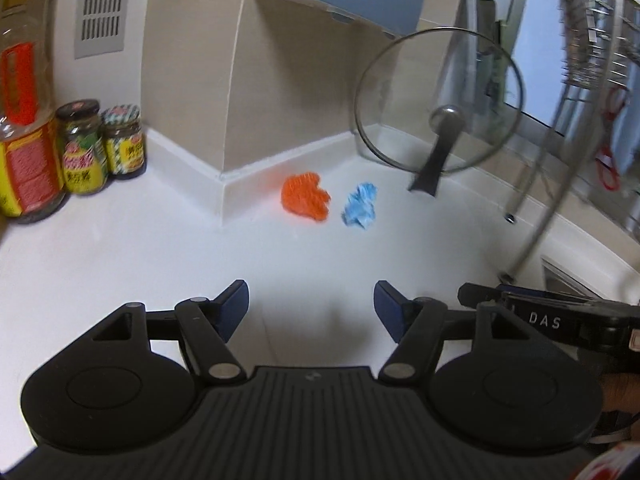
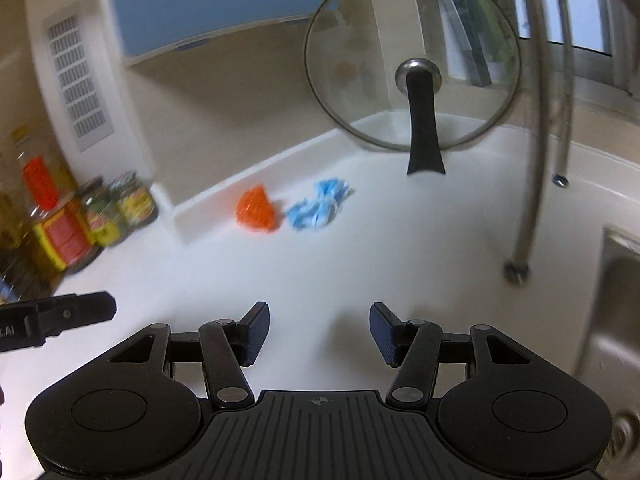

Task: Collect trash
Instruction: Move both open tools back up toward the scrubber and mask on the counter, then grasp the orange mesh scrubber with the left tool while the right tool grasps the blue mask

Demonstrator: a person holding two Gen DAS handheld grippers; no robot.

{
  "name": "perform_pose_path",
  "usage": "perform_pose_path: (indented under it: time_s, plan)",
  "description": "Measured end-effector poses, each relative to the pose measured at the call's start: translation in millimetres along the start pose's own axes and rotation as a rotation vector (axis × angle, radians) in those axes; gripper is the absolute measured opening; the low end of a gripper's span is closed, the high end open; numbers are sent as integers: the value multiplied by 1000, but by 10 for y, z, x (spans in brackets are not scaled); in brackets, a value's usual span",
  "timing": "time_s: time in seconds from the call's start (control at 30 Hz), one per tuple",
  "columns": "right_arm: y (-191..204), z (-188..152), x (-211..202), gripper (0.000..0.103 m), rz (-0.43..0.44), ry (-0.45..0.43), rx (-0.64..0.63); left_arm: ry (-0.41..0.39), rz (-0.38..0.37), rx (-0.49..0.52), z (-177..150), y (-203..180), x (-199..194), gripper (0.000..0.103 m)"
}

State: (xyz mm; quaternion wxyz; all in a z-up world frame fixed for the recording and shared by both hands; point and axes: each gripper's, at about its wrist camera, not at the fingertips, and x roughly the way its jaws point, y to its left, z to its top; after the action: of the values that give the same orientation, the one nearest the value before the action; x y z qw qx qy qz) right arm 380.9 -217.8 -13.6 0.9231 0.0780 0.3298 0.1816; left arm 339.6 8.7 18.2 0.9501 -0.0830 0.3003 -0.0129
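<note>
An orange crumpled scrap (image 1: 305, 198) and a blue crumpled scrap (image 1: 361, 208) lie side by side on the white counter (image 1: 160, 248) near the wall corner. They also show in the right wrist view: the orange scrap (image 2: 256, 210) and the blue scrap (image 2: 318, 210). My left gripper (image 1: 311, 308) is open and empty, well short of the scraps. My right gripper (image 2: 319, 330) is open and empty, also short of them. The right gripper's body (image 1: 560, 316) shows at the right of the left wrist view, and the left gripper's body (image 2: 56, 316) at the left of the right wrist view.
A glass pot lid (image 1: 438, 100) with a black handle leans against the wall behind the scraps. Jars and an oil bottle (image 1: 80, 148) stand at the left. Metal hoses (image 2: 536, 120) and a steel sink (image 2: 616, 320) are at the right. A dish rack (image 1: 592, 40) hangs upper right.
</note>
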Motion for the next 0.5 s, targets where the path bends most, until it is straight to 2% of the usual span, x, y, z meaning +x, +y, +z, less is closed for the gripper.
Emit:
perform_pose_path:
  time_s: [0.23,0.5]
  plan:
    - [-281,481,708,56,37,14,7,16,47,-34,380,-61,681,66]
    - [-411,671,1212,56,53,29,37,44,73,-50,572,-108,1210,66]
